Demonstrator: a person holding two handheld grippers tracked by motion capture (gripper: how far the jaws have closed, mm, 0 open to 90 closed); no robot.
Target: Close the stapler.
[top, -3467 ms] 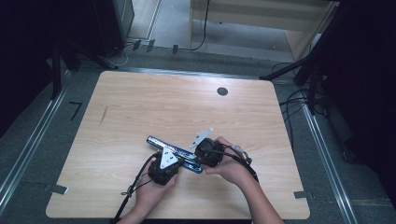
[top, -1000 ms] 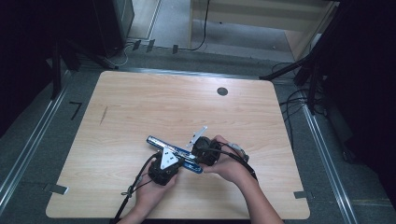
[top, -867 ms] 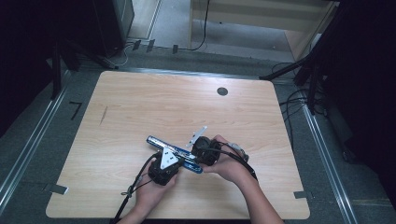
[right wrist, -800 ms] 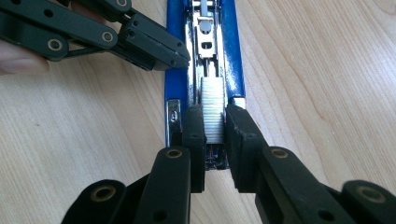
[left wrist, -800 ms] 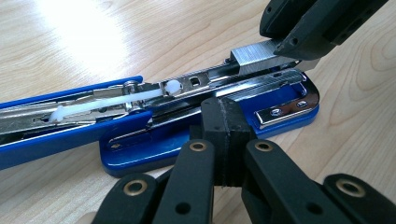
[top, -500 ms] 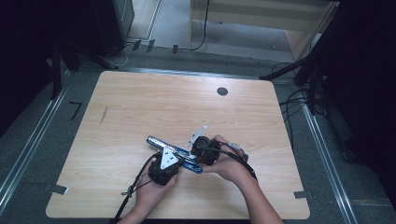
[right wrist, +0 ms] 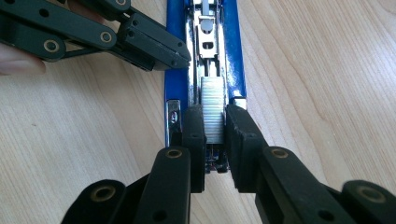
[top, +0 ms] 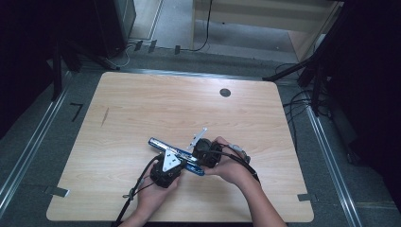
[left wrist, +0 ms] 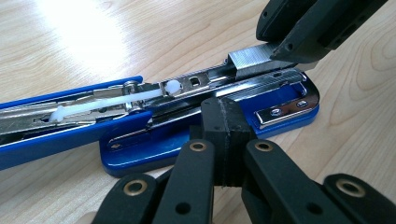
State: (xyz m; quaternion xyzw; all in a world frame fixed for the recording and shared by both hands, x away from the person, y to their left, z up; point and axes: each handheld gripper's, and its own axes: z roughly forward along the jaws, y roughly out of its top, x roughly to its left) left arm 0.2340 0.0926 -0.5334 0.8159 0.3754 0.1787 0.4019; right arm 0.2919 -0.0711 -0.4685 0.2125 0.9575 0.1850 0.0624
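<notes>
A blue stapler (top: 158,144) lies opened flat on the wooden table (top: 142,109), its metal magazine (left wrist: 196,84) facing up. My right gripper (top: 195,157) is shut on a strip of staples (right wrist: 212,109), which sits in the front end of the magazine (right wrist: 208,46). The same strip (left wrist: 250,60) shows in the left gripper view, held at the right gripper's tips. My left gripper (left wrist: 227,122) is shut with nothing between its jaws; its tips rest against the side of the stapler's channel above the blue base (left wrist: 154,149). In the high view the left gripper (top: 176,160) meets the stapler from the near side.
A round black grommet hole (top: 225,92) sits near the table's far edge. Both hands are close together at the table's near middle. Cables and dark stands (top: 312,80) crowd the floor at the right, and metal rails (top: 28,156) run along the floor on the left.
Since the earliest frame the right gripper has shifted slightly left along the stapler. Over the last second nothing has visibly moved.
</notes>
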